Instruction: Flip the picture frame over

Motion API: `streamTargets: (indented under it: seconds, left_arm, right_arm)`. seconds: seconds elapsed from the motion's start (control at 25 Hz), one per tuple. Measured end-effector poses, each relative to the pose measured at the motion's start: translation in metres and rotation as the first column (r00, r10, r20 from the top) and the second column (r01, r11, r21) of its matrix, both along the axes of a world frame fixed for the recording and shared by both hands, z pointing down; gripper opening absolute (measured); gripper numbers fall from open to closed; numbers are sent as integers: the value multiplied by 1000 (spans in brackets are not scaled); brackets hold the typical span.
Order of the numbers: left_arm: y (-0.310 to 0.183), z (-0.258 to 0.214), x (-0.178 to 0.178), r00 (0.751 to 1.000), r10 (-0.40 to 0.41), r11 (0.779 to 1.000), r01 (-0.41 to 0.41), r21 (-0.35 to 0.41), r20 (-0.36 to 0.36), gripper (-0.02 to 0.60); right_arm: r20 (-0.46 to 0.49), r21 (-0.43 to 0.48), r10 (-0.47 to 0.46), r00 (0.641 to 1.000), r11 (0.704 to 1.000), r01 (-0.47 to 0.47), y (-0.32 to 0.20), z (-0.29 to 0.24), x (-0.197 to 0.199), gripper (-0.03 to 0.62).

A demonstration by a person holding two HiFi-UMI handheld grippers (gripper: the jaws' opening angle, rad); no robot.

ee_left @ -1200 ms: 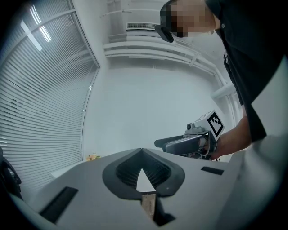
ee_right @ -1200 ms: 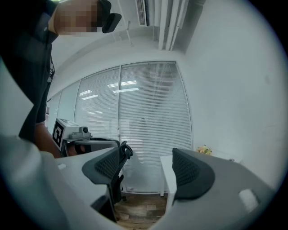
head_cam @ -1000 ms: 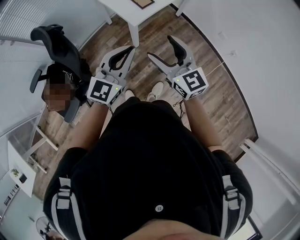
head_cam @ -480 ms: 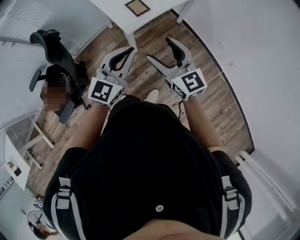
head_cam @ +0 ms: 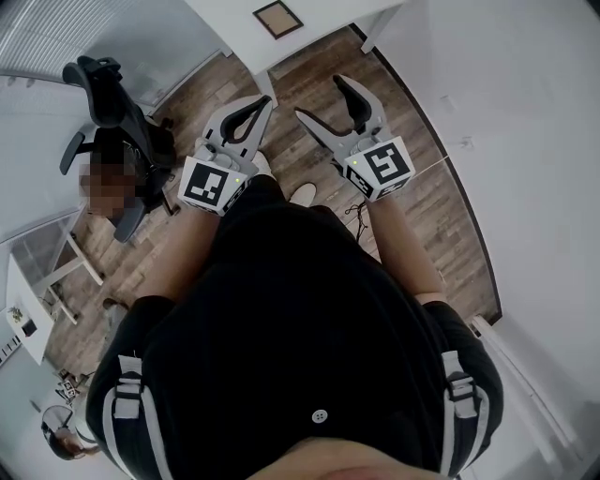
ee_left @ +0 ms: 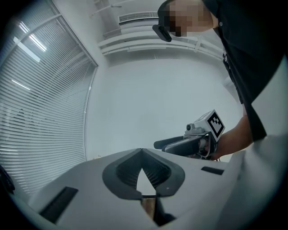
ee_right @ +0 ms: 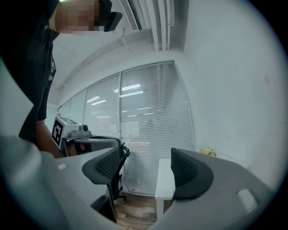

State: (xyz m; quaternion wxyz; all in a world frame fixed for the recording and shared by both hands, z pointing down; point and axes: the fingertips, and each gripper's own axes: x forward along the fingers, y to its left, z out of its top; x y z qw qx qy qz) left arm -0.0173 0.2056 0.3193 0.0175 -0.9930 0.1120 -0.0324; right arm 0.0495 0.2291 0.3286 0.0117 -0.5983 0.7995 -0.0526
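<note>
Picture frame [head_cam: 277,18] on table [head_cam: 323,23] (white), well ahead of both; left gripper [head_cam: 262,101] closed, empty; right gripper [head_cam: 322,97] wide.

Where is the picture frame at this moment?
In the head view, the picture frame lies on the white table at the top centre, ahead of the left hand-held gripper and the right hand-held gripper.

My left gripper [head_cam: 265,99] and right gripper [head_cam: 319,97] are pale grey, with black ribbed fingers [ee_right: 191,173]. Each bears a white cube [head_cam: 211,185] patterned with black squares. The picture frame [head_cam: 277,18] is brown around a greyish panel and lies on a white table [head_cam: 234,33]. The floor [head_cam: 309,75] is brown wood planking. The chair [head_cam: 108,80] is black, and so is my shirt [head_cam: 300,328].
</note>
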Motion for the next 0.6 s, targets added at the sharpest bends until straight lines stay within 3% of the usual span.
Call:
streamTargets:
  seconds: [0.32,0.6]
  left_arm:
    - [-55,14,7,1000,-26,999,26,-19,-15,5]
    - [-135,18,19,999,-44,998,43,-35,-26,5]
  right_arm:
    - [-11,-28,-31,999,999,30,-58,12,6,368]
    - [-32,-66,-45,998,997,43,-141,19,20,368]
